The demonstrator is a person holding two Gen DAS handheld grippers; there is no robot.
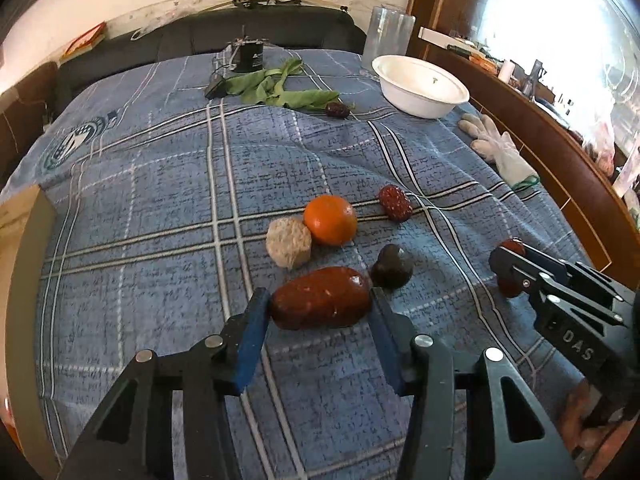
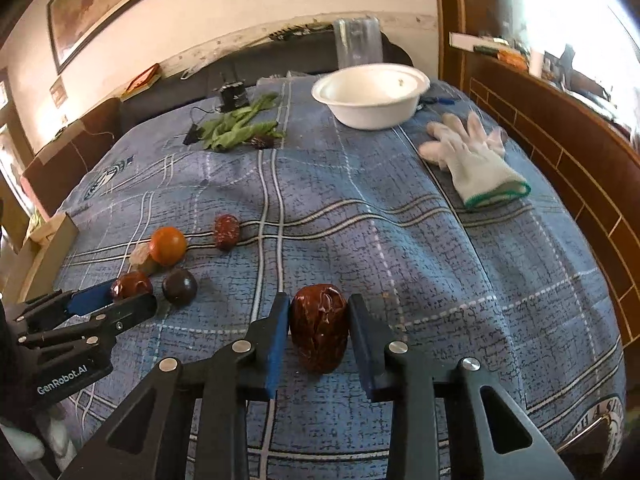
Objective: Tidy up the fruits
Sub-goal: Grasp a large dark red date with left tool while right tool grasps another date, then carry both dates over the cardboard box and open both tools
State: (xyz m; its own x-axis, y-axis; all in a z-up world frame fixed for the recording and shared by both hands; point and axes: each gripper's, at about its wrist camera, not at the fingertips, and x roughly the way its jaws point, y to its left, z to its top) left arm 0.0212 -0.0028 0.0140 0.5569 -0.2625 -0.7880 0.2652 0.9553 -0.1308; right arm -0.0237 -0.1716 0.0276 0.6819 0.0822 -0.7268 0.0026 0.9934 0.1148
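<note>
My left gripper (image 1: 320, 308) has its blue pads against both ends of a large red-brown date (image 1: 320, 298) lying on the blue checked cloth. Beyond it lie a dark round fruit (image 1: 391, 267), an orange (image 1: 330, 219), a beige lump (image 1: 288, 242) and a small red date (image 1: 395, 203). My right gripper (image 2: 319, 330) brackets another red-brown date (image 2: 319, 327) standing on the cloth; the left pad touches it, the right pad shows a small gap. The right gripper also shows in the left wrist view (image 1: 508, 268). A white bowl (image 2: 372, 96) stands far back right.
Green leaves (image 1: 280, 88) and a small dark date (image 1: 337, 110) lie at the back beside a black device (image 1: 246, 54). A white glove (image 2: 472, 158) lies right, near the wooden bed rail (image 2: 560, 140). A clear cup (image 2: 357, 42) stands behind the bowl. A cardboard box (image 1: 24, 240) sits left.
</note>
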